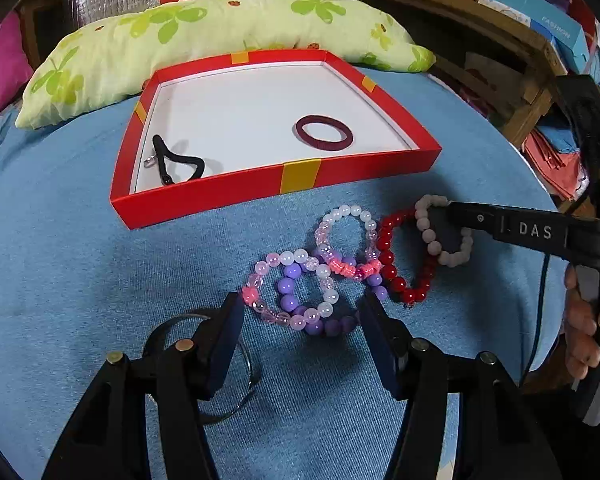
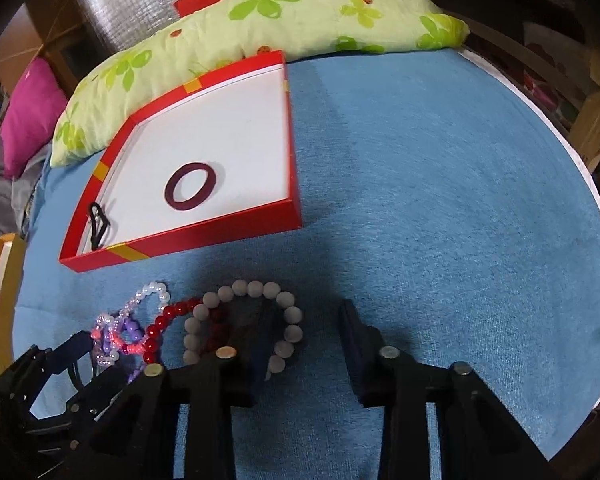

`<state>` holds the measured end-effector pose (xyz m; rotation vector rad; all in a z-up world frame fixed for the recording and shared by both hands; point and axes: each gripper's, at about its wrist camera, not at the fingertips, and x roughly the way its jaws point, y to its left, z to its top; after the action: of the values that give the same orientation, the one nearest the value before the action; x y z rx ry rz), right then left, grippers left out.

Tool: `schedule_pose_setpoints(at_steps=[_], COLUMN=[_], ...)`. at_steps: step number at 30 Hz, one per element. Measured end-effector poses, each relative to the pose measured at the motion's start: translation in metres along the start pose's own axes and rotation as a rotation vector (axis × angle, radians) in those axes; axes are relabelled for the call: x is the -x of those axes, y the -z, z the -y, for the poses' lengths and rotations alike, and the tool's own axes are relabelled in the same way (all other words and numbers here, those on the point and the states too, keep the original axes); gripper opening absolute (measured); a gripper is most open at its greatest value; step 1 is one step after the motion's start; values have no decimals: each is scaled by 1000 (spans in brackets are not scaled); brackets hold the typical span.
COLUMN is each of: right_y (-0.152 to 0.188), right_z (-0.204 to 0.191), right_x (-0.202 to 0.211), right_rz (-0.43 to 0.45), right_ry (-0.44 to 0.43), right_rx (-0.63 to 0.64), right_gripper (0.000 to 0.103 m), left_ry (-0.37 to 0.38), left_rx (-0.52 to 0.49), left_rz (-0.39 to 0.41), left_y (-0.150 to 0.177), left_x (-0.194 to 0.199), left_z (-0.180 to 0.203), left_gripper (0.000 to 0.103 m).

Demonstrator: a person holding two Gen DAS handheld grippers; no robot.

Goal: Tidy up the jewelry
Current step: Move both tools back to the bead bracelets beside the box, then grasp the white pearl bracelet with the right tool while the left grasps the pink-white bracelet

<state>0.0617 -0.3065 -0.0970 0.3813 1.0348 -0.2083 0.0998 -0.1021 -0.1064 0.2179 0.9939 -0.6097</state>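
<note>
Several bead bracelets lie tangled on the blue cloth in front of a red box (image 1: 300, 176) (image 2: 180, 240). My left gripper (image 1: 300, 306) is open, its fingers on either side of a purple bracelet (image 1: 288, 284) and a pink-and-white one (image 1: 328, 300), without pressing them. My right gripper (image 2: 306, 312) is open too. Its left finger sits inside the loop of the grey bracelet (image 2: 256, 289) (image 1: 432, 246), whose right side lies loose between the jaws. A red bracelet (image 1: 388, 264) (image 2: 172, 312) overlaps the grey one. The box holds a maroon hair tie (image 1: 324, 133) (image 2: 191, 187) and a black one (image 1: 176, 164).
A green flowered pillow (image 1: 220, 40) (image 2: 260, 20) lies behind the box. A thin metal ring (image 1: 252, 376) is partly hidden under my left finger. A person's hand (image 1: 584, 332) grips the right tool. A wooden shelf (image 1: 500, 40) stands at the right, and a magenta cushion (image 2: 32, 116) at the left.
</note>
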Motion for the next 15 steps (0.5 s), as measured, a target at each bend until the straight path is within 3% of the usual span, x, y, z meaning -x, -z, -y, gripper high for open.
schedule_pose_setpoints(at_steps=[2, 5, 8, 15], right_y=[0, 2, 2, 1], right_z=[-6, -8, -8, -10], right_x=[-1, 0, 2, 15], right_rz=[5, 14, 22, 78], right_ry=[7, 16, 15, -1], right_rx=[22, 40, 42, 51], right_gripper=[22, 13, 11, 11], left_ry=[7, 1, -2, -8], left_rx=[9, 20, 27, 18], left_rz=[6, 9, 16, 52], left_y=[0, -1, 0, -2], left_x=[-1, -1, -1, 8], left_z=[-2, -6, -11, -14], left_gripper=[60, 39, 27, 9])
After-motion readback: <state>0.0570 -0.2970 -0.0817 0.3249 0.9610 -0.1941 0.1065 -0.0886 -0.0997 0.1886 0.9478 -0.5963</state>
